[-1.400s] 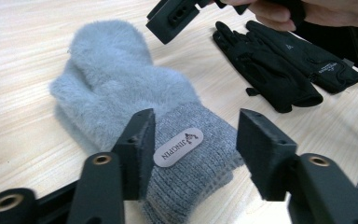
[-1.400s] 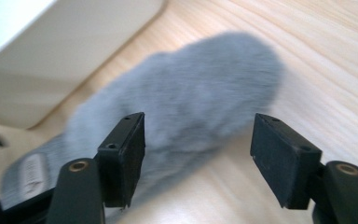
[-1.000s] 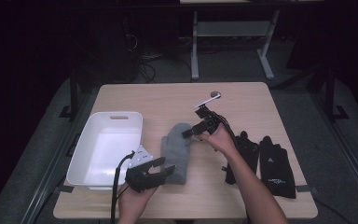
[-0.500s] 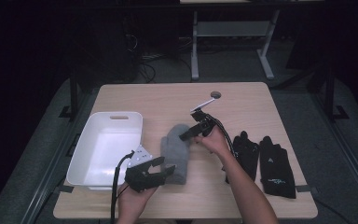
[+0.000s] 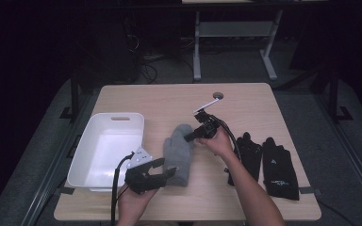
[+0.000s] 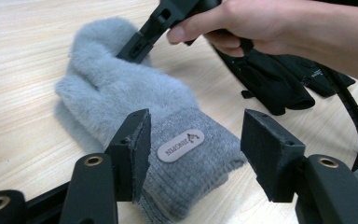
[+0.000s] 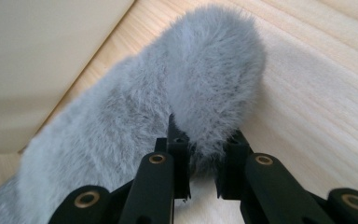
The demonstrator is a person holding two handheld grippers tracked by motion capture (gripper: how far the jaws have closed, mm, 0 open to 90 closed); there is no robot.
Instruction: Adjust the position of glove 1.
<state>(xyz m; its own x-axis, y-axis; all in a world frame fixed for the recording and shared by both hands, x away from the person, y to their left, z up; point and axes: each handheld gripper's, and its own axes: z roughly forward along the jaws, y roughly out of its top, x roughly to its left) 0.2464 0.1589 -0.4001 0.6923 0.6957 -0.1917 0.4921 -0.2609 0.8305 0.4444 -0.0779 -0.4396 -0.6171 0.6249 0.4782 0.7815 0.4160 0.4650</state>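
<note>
Wooden table (image 5: 169,101); grey mitten (image 7: 158,107) thumb base hidden between right gripper (image 7: 201,175) fingers.

We find the mitten (image 5: 178,153) lying on the table (image 5: 169,101) at its centre. The tub (image 5: 82,160) sits just beside it at nine o'clock, the pair of gloves (image 5: 264,160) at three o'clock, the round hole (image 5: 218,95) at one o'clock.

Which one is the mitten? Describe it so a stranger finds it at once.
On the light wooden table, look just right of the white plastic bin, near the table's middle. There lies a fluffy grey mitten with a ribbed knit cuff, its cuff toward the person. Unlike the two flat black gloves further right, it is pale, furry and has no separate fingers.
</note>
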